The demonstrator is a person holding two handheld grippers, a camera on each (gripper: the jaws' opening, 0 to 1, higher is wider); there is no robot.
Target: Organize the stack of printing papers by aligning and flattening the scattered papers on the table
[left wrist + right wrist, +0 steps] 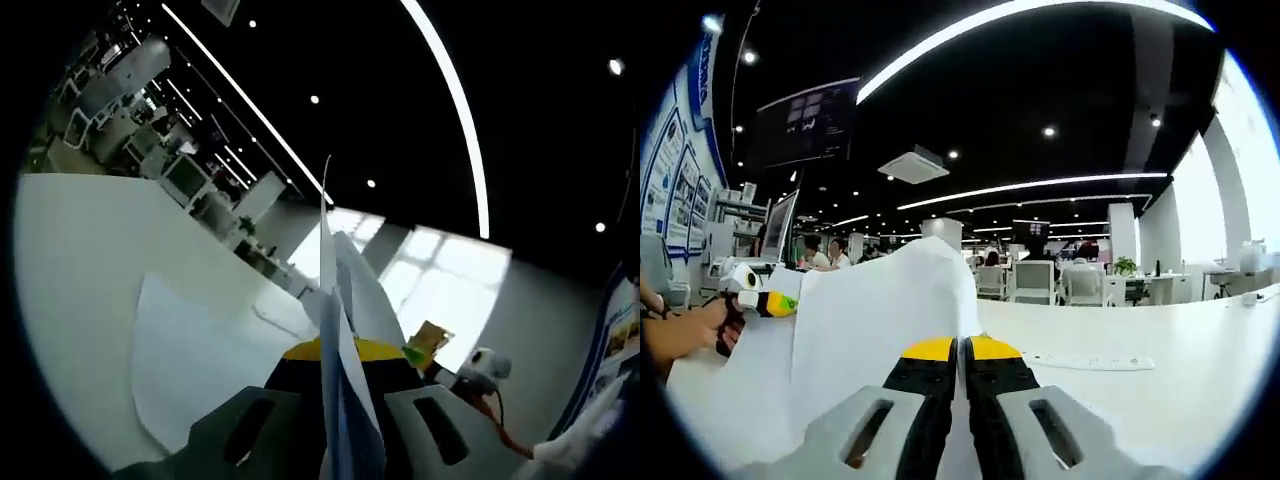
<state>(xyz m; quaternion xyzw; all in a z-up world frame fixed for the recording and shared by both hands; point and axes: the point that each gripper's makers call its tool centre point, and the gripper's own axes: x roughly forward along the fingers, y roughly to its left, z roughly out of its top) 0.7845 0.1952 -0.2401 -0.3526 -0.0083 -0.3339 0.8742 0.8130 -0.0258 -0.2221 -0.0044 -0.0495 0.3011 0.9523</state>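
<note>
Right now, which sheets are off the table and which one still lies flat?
The papers pinched edge-on in the left claw stand lifted; the single sheet left of that claw lies flat on the white table.

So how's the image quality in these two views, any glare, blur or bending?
Left gripper view: strong fisheye bend curves the ceiling light strips, the windows blow out white, and the paper edge close to the lens is soft. Right gripper view: window glare at the right edge, dark ceiling, table evenly lit, paper fairly sharp.
</note>
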